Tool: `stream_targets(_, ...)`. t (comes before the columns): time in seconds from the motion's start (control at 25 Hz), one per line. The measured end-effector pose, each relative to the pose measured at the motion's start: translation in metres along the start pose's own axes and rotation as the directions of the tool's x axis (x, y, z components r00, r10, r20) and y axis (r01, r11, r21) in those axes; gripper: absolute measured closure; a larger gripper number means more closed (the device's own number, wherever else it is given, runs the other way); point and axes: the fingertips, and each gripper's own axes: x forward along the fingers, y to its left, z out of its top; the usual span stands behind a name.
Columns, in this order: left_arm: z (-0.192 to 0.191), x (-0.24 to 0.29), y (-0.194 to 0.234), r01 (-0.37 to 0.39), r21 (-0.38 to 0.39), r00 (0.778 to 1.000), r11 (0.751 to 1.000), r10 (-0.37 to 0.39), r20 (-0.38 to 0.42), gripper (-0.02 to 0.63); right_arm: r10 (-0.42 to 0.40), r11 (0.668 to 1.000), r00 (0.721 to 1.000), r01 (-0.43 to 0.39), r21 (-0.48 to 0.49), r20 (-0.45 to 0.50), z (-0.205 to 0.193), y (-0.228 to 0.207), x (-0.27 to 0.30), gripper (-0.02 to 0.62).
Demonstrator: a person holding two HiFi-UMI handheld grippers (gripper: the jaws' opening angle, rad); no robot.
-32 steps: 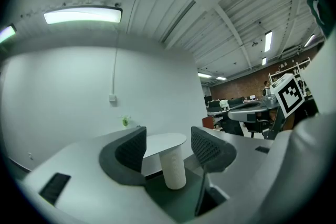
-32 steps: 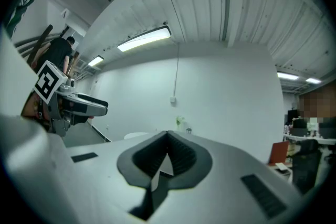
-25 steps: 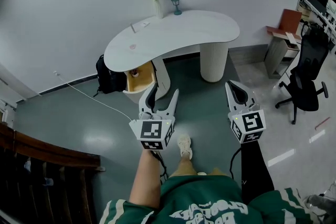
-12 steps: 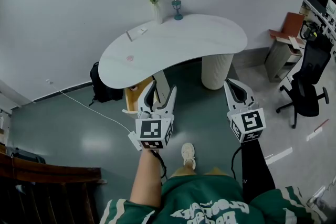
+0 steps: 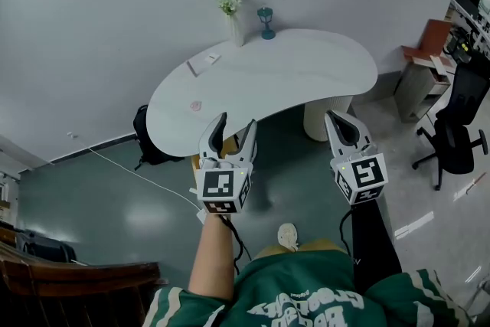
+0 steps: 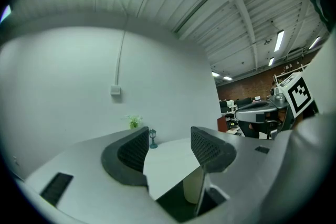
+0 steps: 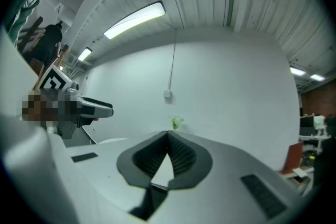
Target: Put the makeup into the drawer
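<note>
Desk (image 5: 291,73) top at twelve o'clock: smooth white with a soft satin sheen. Its pedestal (image 5: 315,122) at one o'clock reads as finely ribbed. Floor (image 5: 130,203) out at nine o'clock is grey-green and glossy, throwing back pale patches of light. Wall (image 5: 92,27) behind is flat matt paint. Left claw (image 5: 236,122): pale grey moulded plastic, matt, and its pads (image 6: 134,150) are black with a fine cross-ribbed, rubbery-looking texture. Right claw (image 5: 335,121) has the same grey shell and the same ridged black lining. Sweatshirt (image 5: 321,299) at six o'clock is green cloth with white print. Ceiling (image 6: 252,13) overhead looks like pale corrugated sheet.
</note>
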Motion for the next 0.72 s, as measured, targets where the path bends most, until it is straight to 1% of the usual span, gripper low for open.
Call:
stream_targets(0.08,-0.004,0.009,0.014,-0.006,0.002,1.0,1.0,0.006,-0.004,0.353,0.008,1.0,1.0,-0.008,0.003,0.003,-0.001,0.002,0.017,0.592)
stream_targets(0.24,-0.011,0.025,0.043,-0.028,-0.018,1.0,0.999,0.027,-0.011,0.353,0.031,1.0,1.0,-0.031,0.003,0.002,-0.001,0.008,0.053,0.592)
stream_targets(0.44,-0.019,0.033,0.073,-0.053,-0.028,0.998,0.998,0.052,-0.021,0.353,0.069,0.998,0.998,-0.069,0.004,0.002,0.001,0.022,0.089,0.592)
stream_targets(0.72,-0.032,0.035,0.115,-0.125,-0.032,0.992,0.992,0.123,-0.036,0.353,0.148,0.989,0.989,-0.148,-0.004,0.018,0.003,0.044,0.136,0.592)
